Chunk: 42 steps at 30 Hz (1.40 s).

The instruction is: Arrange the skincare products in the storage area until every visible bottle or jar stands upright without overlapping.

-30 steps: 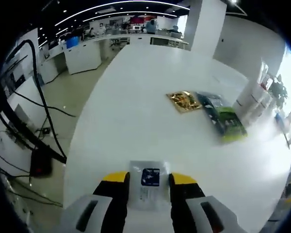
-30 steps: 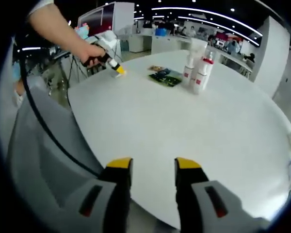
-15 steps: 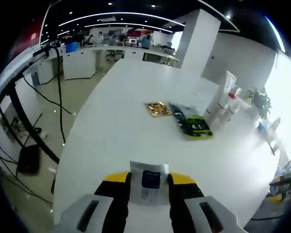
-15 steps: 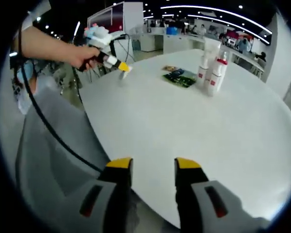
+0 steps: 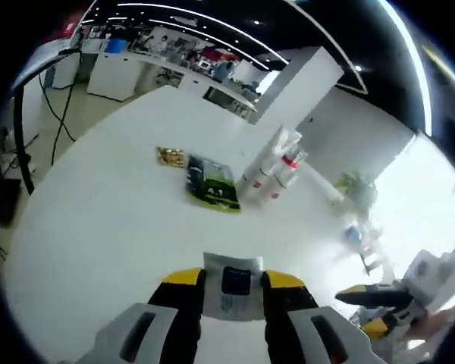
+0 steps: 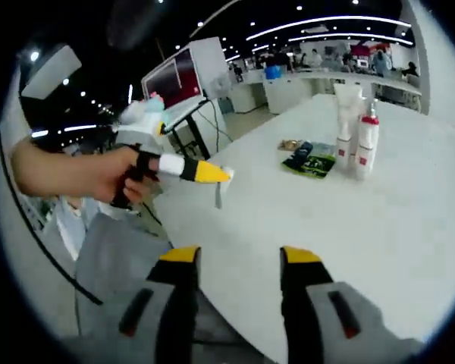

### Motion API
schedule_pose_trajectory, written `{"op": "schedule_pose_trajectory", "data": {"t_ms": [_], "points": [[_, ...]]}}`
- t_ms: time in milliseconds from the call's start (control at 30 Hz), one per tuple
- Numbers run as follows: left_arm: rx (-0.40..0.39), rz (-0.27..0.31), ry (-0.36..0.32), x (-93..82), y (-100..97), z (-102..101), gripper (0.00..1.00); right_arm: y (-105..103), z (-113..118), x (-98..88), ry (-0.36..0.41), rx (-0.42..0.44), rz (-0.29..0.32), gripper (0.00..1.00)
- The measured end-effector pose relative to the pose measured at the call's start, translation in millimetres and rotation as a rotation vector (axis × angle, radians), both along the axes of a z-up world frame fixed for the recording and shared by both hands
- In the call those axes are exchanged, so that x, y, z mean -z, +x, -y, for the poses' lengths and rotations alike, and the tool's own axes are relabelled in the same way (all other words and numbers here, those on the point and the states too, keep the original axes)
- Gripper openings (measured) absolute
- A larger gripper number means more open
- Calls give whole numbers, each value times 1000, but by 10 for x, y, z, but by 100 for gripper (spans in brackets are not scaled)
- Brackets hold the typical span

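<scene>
White table [image 5: 98,227] with bottles [image 5: 277,163], packets [image 5: 212,184]

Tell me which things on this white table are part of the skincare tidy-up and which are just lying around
Part of the job:
- sachet, held in the left gripper
- upright bottles standing in a cluster

Lying about:
- green packet, flat on the table
- gold packet, flat beside it

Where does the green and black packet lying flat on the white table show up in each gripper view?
Left gripper view: the green and black packet lies upper centre, just left of the bottles.
Right gripper view: the packet lies upper right, again left of the bottles.
Shared landmark: the white bottles with red caps standing beside it.
</scene>
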<state>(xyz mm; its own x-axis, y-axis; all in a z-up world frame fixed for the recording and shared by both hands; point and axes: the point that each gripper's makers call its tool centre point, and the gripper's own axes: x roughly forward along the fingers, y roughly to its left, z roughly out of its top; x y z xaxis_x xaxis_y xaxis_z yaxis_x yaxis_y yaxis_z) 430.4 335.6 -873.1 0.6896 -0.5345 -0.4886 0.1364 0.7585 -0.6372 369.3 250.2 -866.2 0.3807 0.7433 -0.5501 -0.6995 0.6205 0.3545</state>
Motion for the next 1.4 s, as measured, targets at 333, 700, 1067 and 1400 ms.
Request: {"op": "schedule_pose_trajectory", "data": {"t_ms": [333,700,1067,1400], "points": [[195,5,-160,-406,-358,1050,31,-54,215,-138,138,115,-65,34],[397,-21,-149,-355,-691,1639,32,-227,742,-146,146,232,-78,3],[682,163,-164,-711,-624,1878,59,-361,960,-349,202,226,-68,2],[1020,98,-316,-879,-1064,2108,38,-666,860,-584,265,104,-52,2]]}}
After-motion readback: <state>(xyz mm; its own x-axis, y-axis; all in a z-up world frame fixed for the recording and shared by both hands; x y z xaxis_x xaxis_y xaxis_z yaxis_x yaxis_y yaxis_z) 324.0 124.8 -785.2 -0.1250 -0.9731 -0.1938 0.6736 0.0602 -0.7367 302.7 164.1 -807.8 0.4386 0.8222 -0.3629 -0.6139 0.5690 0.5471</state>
